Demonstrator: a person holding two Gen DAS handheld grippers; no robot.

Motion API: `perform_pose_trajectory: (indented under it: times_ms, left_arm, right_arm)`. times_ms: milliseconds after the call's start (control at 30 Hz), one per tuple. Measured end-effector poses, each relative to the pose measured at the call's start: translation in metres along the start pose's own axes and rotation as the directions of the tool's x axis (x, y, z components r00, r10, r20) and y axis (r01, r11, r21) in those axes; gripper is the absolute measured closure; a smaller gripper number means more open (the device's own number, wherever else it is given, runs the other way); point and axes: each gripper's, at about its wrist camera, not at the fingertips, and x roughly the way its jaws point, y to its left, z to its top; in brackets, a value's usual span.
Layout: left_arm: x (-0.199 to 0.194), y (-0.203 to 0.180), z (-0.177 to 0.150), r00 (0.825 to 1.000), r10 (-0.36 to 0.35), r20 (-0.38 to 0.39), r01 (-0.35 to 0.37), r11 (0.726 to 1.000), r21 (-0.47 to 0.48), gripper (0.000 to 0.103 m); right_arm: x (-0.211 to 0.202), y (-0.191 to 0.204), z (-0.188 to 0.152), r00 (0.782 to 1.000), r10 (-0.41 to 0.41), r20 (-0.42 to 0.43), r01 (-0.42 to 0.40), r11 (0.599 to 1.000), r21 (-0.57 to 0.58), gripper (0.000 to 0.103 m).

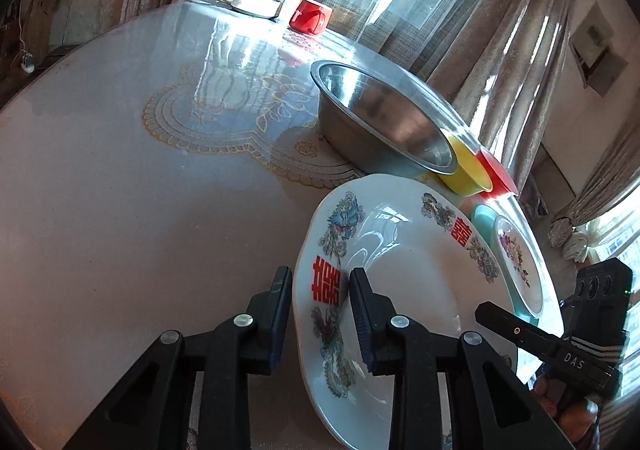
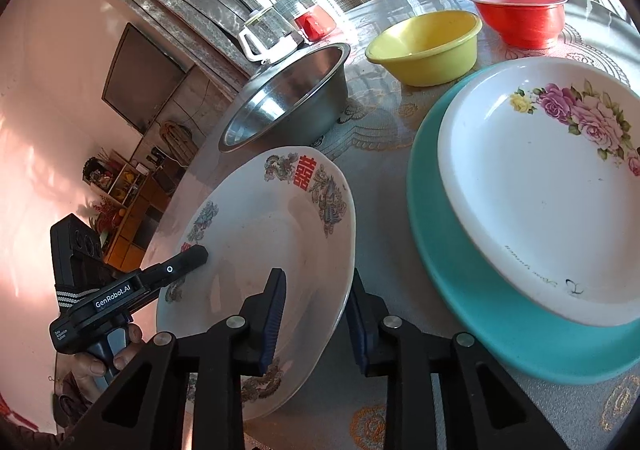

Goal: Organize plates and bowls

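Slippage threatens the dragon-pattern plate [image 2: 280, 250]: left tongs [image 1: 320, 314] and right tongs [image 2: 316, 314] straddle opposite rims narrowly, seemingly unclamped, beside the steel bowl [image 2: 288, 97].

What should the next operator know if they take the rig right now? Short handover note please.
Left gripper and right gripper each straddle opposite rims of the dragon plate; firm pinch not confirmed.
Floral plate already sits on teal plate.
Steel bowl, yellow bowl and red bowl stand apart, unstacked.
Left: stack dragon plate with the others, nest the bowls.
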Motion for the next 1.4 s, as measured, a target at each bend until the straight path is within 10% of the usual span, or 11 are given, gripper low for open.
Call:
perform_pose_trajectory:
  times_ms: [433, 1400]
  left_arm:
    - [-0.011, -0.024, -0.015, 0.998, 0.059, 0.033, -0.062, 0.992, 0.114, 0.076]
    - [-0.008, -0.132, -0.005, 0.995, -0.077, 0.070, 0.049, 0.941, 0.334, 0.075]
  right_arm:
    - [-0.002, 0.017, -0.006, 0.990, -0.138, 0.011, 0.139, 0.984, -0.115, 0.079]
    - [-0.092, -0.015, 0.005, 0.946, -0.235, 0.223, 0.257, 0.964, -0.074, 0.077]
